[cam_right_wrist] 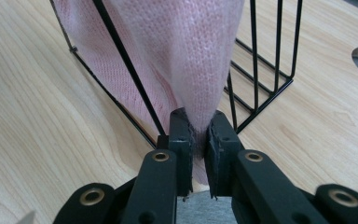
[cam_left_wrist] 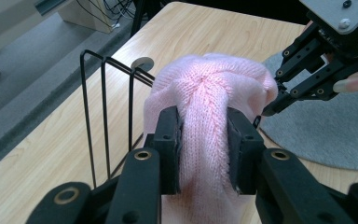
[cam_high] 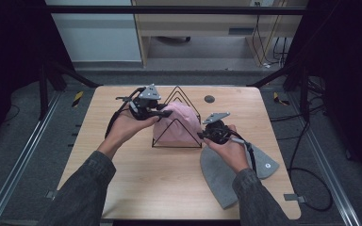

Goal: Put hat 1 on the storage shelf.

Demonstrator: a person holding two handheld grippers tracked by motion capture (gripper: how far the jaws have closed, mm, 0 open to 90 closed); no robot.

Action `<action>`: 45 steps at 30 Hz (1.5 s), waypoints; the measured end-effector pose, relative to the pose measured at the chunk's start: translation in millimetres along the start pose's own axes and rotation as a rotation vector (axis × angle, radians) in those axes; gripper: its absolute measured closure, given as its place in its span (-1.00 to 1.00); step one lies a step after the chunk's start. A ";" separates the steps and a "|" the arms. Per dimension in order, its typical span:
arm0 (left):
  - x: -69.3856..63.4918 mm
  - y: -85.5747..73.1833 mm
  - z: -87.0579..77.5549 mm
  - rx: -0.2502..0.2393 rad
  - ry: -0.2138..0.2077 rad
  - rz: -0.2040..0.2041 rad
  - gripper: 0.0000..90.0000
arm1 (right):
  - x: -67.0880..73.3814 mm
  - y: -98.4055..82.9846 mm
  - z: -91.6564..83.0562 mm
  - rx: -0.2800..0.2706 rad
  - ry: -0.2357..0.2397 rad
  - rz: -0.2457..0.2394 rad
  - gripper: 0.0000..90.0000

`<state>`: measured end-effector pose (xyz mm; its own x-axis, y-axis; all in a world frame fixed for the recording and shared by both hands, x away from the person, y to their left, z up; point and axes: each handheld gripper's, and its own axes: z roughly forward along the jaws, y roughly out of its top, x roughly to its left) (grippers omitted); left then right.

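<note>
A pink knitted beanie [cam_high: 179, 123] sits inside a black wire rack [cam_high: 176, 121] of triangular frames at the table's middle. My left gripper [cam_high: 166, 113] is at the hat's left upper side. In the left gripper view it [cam_left_wrist: 204, 144] is shut on a thick fold of the beanie [cam_left_wrist: 205, 93]. My right gripper [cam_high: 201, 135] is at the hat's lower right edge. In the right gripper view it [cam_right_wrist: 199, 140] pinches the hem of the beanie [cam_right_wrist: 186, 51] beside the rack's wires [cam_right_wrist: 256, 60]. The right gripper [cam_left_wrist: 268, 110] also appears in the left gripper view.
A grey beanie [cam_high: 221, 176] lies flat on the wooden table [cam_high: 136, 179] at the front right, under my right forearm. A round grommet hole [cam_high: 209, 99] is behind the rack. Cables and metal rails run along the floor on both sides.
</note>
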<state>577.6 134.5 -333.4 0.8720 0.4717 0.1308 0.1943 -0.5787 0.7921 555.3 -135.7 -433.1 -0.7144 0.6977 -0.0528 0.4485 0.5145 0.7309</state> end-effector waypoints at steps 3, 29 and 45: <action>-1.3 -1.0 0.3 0.003 -0.003 0.001 0.51 | 1.1 -0.9 1.9 0.005 0.001 0.005 0.81; -10.1 -7.5 -20.3 -0.103 0.037 -0.078 -0.19 | 2.8 -8.4 -29.9 -0.013 -0.062 0.016 -0.14; -29.6 -68.9 -33.2 -0.065 0.053 -0.146 -0.75 | -30.5 -28.0 -43.9 0.038 -0.127 0.074 -0.67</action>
<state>523.5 182.6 -372.0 0.8113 0.5832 0.0412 0.2866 -0.4582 0.8414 541.0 -193.2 -422.1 -0.6063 0.7904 -0.0873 0.5186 0.4762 0.7101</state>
